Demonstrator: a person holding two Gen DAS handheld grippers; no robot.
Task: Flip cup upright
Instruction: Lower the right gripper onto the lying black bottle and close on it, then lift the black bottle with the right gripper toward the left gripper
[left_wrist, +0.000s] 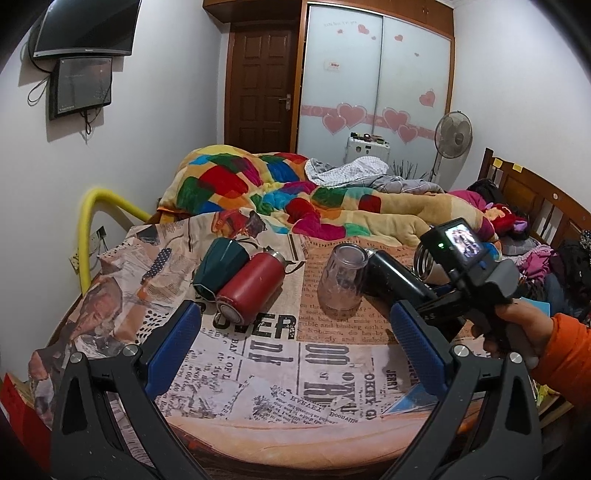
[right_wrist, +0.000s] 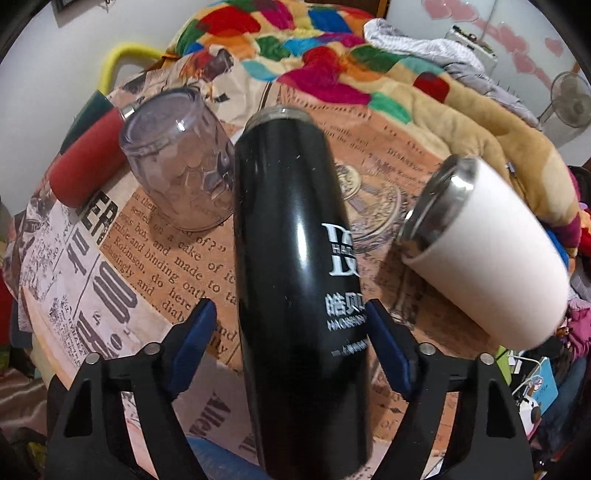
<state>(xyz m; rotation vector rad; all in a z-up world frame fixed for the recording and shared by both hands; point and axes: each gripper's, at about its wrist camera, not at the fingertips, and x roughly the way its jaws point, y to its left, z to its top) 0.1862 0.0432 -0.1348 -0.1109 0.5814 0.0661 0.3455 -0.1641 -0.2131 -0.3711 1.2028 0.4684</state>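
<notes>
Right wrist: black flask (right_wrist: 295, 258) lies btwn spread fingers (right_wrist: 388, 347), untouched

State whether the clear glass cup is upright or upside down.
Upside down: the clear glass cup stands rim-down on the newspaper-print cloth, thick base facing up.

white walls (left_wrist: 177, 122) | wooden door (left_wrist: 262, 88) | heart-decorated wardrobe (left_wrist: 376, 81) | fan (left_wrist: 453, 134)
</notes>
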